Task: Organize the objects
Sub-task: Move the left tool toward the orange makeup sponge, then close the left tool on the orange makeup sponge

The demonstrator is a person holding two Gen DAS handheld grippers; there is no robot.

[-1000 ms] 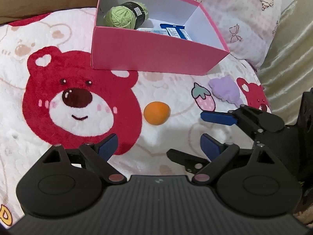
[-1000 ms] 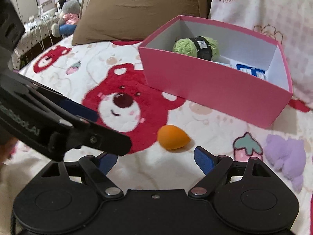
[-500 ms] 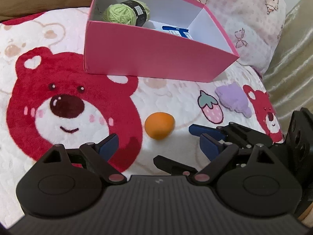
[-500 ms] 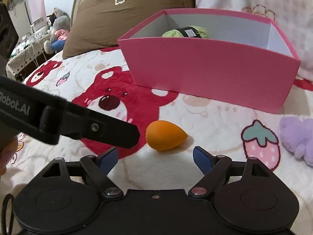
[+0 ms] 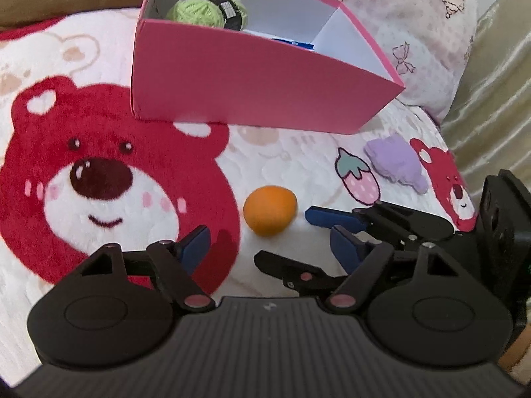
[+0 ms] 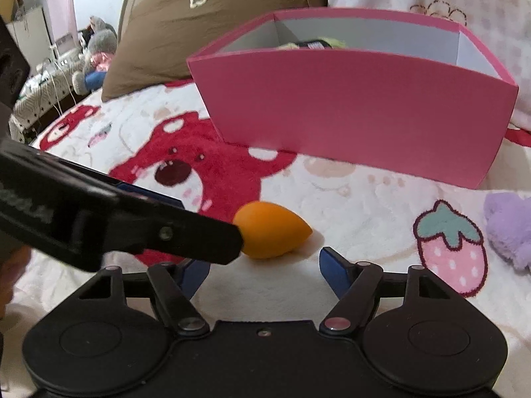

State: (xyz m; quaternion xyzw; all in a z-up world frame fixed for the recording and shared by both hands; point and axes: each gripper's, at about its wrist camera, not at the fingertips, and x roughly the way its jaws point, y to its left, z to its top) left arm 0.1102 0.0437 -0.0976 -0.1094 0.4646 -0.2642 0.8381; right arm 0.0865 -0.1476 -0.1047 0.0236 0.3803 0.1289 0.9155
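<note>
Orange makeup sponge, egg-shaped, matte, foam-like; probably very light, soft and squashy, not fragile, likely to roll or squirt out of a lopsided pinch; best taken across the fat belly, not the pointed tip; tip points to the right in the right wrist view.

Right gripper low over the bed blanket, jaws apart and just been closing, nothing pinched; sponge lying just ahead of the blue pads, roughly centred on the gap, not yet between them; no contact visible.

Left gripper likewise spread, jaws just been closing, holding nothing; sponge ahead of its gap, apart from both pads; one black finger of this gripper crossing in front of the sponge's blunt end in the right wrist view, contact there impossible to tell.

Further back: purple fluffy toy lying loose on the blanket, off to the right; pink box behind, open-topped, well apart from the sponge, green yarn ball already inside.
</note>
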